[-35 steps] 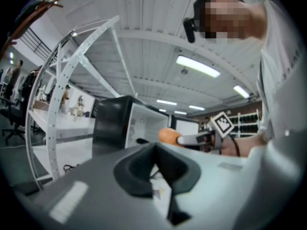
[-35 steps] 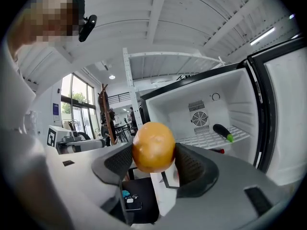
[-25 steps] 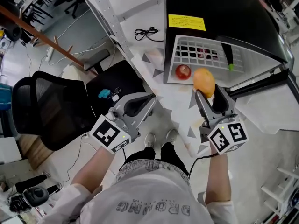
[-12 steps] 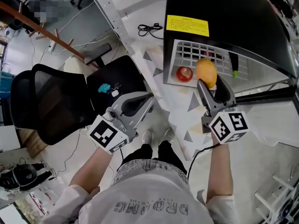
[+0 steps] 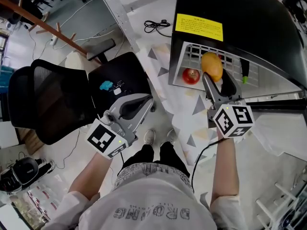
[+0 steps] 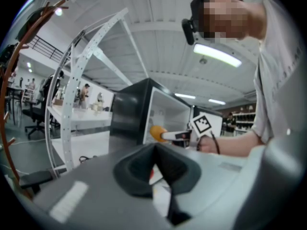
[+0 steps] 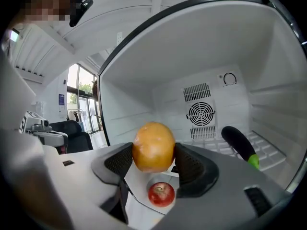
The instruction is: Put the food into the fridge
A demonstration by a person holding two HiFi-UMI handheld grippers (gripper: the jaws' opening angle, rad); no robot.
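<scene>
While its jaws clamp the orange fruit [image 7: 153, 146] from both sides, the right gripper [image 7: 153, 164] holds it at the open front of the fridge [image 7: 206, 51], above a red apple [image 7: 161, 194]. A dark vegetable [image 7: 238, 144] lies to the right inside. The left gripper [image 6: 156, 169], jaws together with nothing between them, hangs well apart, near a black chair [image 5: 53, 104].

Bright, even indoor light from ceiling strip lights [image 6: 221, 55]; soft shadows. Both gripper views bulge and darken at the edges, their near foreground blurred.
</scene>
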